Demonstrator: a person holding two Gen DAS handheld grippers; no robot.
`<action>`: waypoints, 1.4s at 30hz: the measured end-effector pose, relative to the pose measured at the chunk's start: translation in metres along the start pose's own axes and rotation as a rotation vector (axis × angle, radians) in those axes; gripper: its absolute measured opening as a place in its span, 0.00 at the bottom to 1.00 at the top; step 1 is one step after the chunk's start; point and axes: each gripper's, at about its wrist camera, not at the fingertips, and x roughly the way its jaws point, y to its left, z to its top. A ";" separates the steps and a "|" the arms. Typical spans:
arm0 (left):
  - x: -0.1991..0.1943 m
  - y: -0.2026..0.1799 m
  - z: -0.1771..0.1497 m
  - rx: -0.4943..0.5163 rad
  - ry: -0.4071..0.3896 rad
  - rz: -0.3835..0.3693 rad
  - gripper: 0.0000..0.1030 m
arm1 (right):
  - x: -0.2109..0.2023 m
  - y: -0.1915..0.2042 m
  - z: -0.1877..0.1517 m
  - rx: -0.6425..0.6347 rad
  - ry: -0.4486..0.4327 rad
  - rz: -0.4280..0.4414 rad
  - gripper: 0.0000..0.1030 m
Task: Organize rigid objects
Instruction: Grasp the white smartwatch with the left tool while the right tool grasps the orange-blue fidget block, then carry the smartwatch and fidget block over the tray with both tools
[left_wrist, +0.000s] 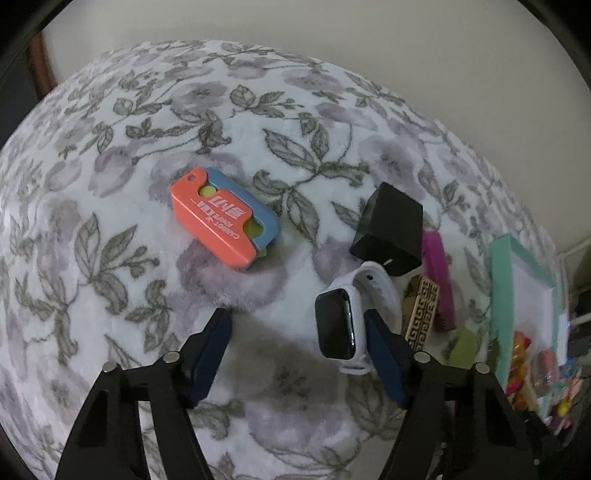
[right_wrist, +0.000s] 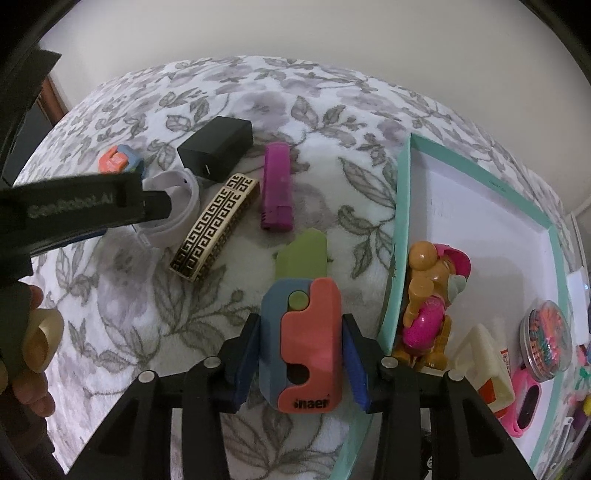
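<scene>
A white smartwatch (left_wrist: 340, 325) with a dark screen lies on the floral blanket. My left gripper (left_wrist: 299, 332) stands open around it: the right finger is against the watch case and the left finger is well clear. An orange and blue carrot-knife toy (left_wrist: 218, 221) lies further off to the left. In the right wrist view my right gripper (right_wrist: 301, 350) is shut on a second carrot-knife toy (right_wrist: 303, 332), salmon and blue, with its green blade (right_wrist: 303, 254) pointing away. The watch strap (right_wrist: 181, 206) shows there behind the left gripper's black body.
A black charger (right_wrist: 218, 147), a magenta block (right_wrist: 277, 184) and a gold-and-black patterned bar (right_wrist: 214, 229) lie between the two grippers. On the right stands a teal-rimmed box (right_wrist: 400, 221) holding a toy figure (right_wrist: 432, 306) and several small items. A person's hand (right_wrist: 29, 369) is at lower left.
</scene>
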 end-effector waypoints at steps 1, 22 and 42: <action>0.001 -0.002 0.000 0.011 0.000 0.012 0.69 | -0.001 0.000 -0.001 -0.001 0.000 0.000 0.44; -0.008 -0.002 0.002 -0.005 0.030 -0.067 0.12 | -0.003 0.001 -0.003 -0.003 0.015 0.027 0.43; -0.100 0.003 0.024 -0.038 -0.152 -0.187 0.12 | -0.059 -0.020 0.014 0.086 -0.149 0.129 0.43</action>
